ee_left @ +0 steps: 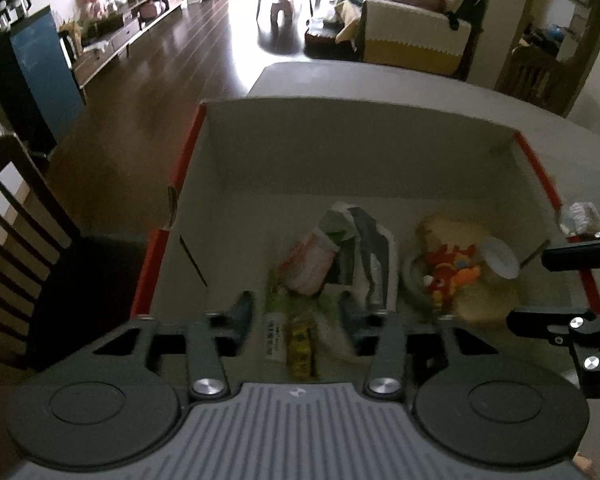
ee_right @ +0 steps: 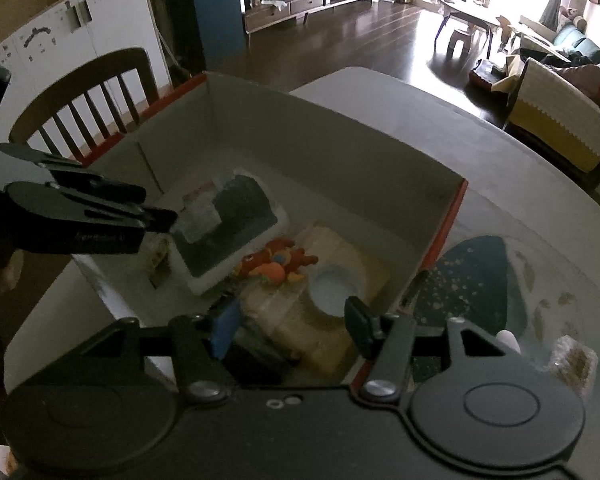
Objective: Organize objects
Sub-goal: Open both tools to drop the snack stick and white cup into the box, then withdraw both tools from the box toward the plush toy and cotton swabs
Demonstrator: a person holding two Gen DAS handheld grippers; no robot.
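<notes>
The left tool (ee_left: 296,312) hangs over the near part of an open cardboard box (ee_left: 340,140) with red outer walls, its fingers spread wide and gripping nothing. Directly under the gap between them lie a narrow white tube (ee_left: 274,338) and a yellow printed packet (ee_left: 301,350), both blurred. Just past the fingertips sits a crumpled bag (ee_left: 332,256) in pink, white and grey; what it holds is hard to make out.

The right tool (ee_right: 292,326) is also spread wide and empty, poised over the box's near right corner. Between its fingers and slightly ahead stands a pale jar with a white round lid (ee_right: 334,290), resting on yellowish packaging. Just left of the lid lies an orange-red plush toy (ee_right: 278,262). Farther left is a white tray with a dark inside (ee_right: 228,232), partly hidden behind the left tool, which crosses that view from the left edge.

The box stands on a pale counter (ee_right: 500,152). Right of the box, on the counter, is a dark speckled mat (ee_right: 476,276), and beside it a clear wrapped snack (ee_right: 574,360), partly cut off by the tool's body. A wooden chair (ee_right: 88,92) stands beyond the box's left side.
</notes>
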